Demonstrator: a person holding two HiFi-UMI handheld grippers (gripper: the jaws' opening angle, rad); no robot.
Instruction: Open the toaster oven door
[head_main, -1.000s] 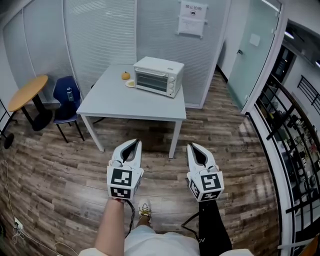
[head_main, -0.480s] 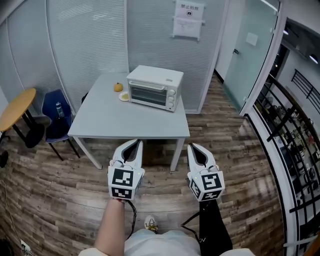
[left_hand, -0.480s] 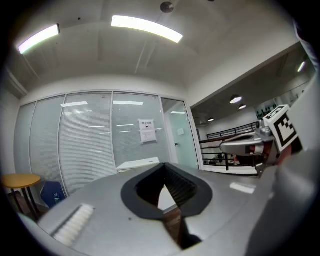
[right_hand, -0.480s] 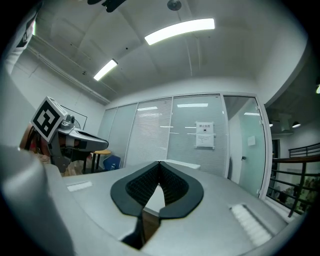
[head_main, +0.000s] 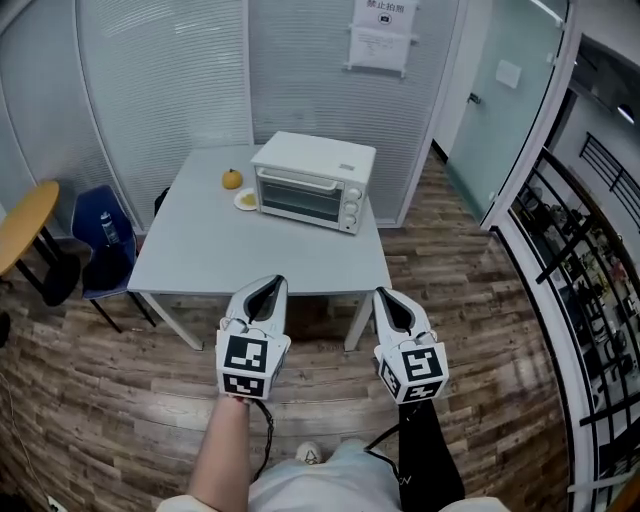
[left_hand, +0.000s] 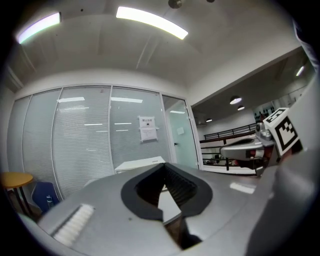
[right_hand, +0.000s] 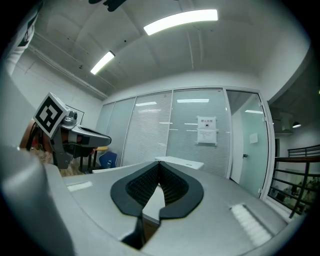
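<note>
Toaster oven (head_main: 312, 182) nearer; wall notice (head_main: 379, 35) illegible

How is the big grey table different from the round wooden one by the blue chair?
The pale grey rectangular table has straight edges; the yellow-brown round wooden table has a curved rim. The grey table stands on thin white corner legs; the round table on one dark middle post. The grey table holds a white toaster oven; the round table is cut off at the picture's edge. Both stand on the wooden floor.
</note>
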